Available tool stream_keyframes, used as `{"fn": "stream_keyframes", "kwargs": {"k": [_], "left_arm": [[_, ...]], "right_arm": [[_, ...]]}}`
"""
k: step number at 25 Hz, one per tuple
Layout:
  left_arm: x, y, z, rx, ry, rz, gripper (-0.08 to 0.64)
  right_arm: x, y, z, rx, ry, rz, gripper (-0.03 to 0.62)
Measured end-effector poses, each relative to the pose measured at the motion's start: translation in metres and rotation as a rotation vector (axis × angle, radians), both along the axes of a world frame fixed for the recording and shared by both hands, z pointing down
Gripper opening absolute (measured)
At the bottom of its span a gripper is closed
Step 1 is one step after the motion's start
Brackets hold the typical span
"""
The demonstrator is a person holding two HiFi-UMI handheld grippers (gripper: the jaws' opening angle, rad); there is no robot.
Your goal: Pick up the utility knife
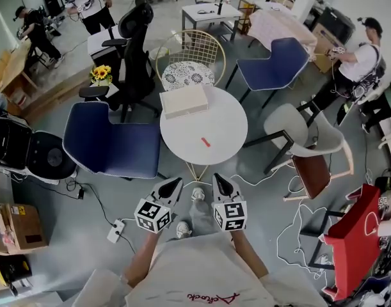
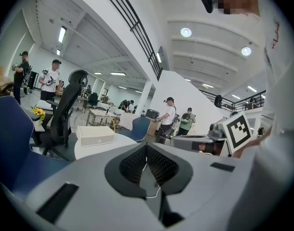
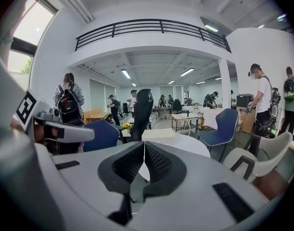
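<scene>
On the round white surface (image 1: 228, 117) ahead of me, the red utility knife (image 1: 206, 142) lies toward my side, apart from a white box (image 1: 183, 100). My left gripper (image 1: 175, 184) and right gripper (image 1: 219, 181) hover short of the edge, each with jaws together and empty.

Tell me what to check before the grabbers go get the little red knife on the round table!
1. Utility knife in plain sight on the round table: ok.
2. White box sits apart from it: ok.
3. Left gripper empty: ok.
4. Right gripper empty: ok.
5. Jaws open for grabbing: not ok, both are shut.
6. Blade pulled in: cannot tell.
</scene>
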State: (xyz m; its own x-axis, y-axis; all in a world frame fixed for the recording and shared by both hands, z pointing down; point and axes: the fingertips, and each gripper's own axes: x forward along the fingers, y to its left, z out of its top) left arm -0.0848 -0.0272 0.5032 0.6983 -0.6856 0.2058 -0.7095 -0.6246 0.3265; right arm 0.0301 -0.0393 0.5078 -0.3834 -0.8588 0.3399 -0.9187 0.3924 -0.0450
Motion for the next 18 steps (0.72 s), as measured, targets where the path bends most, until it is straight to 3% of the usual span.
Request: {"fn": "stream_keyframes", "kwargs": {"k": [11, 18], "left_arm": [[0.018, -0.097, -0.007, 0.006, -0.02, -0.009, 0.012], [0.027, -0.122, -0.001, -0.008, -0.023, -0.019, 0.012]], "right_arm": [[0.011, -0.106, -0.003, 0.007, -0.023, -0.028, 0.017], [0.018, -0.136, 0.004, -0.002, -0.029, -0.041, 0.017]]}}
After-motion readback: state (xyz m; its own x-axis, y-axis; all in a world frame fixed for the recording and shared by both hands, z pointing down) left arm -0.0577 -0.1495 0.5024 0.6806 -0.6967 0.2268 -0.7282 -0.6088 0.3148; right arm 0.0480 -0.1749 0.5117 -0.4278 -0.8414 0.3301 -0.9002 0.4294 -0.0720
